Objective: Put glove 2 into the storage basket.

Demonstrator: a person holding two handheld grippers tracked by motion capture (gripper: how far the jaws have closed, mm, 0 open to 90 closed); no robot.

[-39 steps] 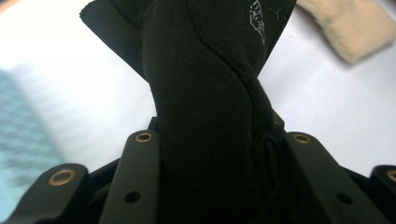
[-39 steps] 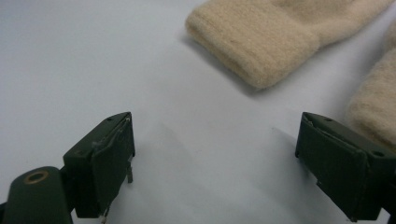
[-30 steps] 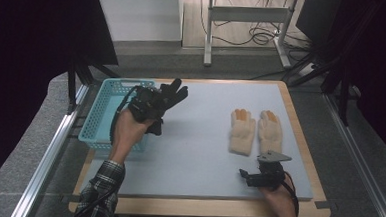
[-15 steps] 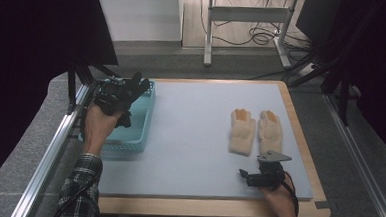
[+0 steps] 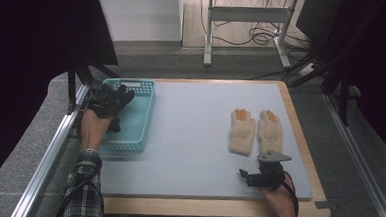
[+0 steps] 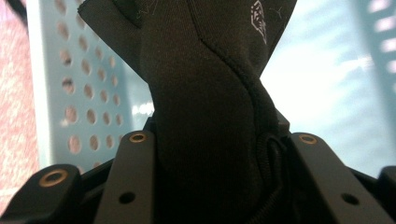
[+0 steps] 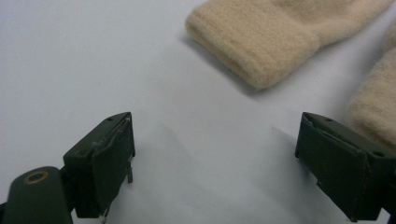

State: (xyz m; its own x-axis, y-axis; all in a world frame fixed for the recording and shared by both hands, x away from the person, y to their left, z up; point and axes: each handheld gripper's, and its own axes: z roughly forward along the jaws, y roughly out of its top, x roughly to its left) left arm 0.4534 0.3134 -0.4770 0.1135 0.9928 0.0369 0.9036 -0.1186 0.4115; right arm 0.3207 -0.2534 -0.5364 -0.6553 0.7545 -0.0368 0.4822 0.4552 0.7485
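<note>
A black glove is clamped between the jaws of my left gripper, which is shut on it. The gripper holds it over the left part of a teal perforated basket, whose wall shows behind the glove. Two cream knit gloves lie flat side by side on the right of the grey mat, fingers pointing away. My right gripper rests low on the mat just in front of them, open with nothing between its jaws. One cream cuff lies just ahead of it.
The grey mat covers a wooden table. A metal rail runs along the left edge beside the basket. A white stand with cables is on the floor beyond the table.
My left gripper has carried the black glove leftward, from above the mat beside the basket to over the basket's left side. The right gripper has stayed in place.
</note>
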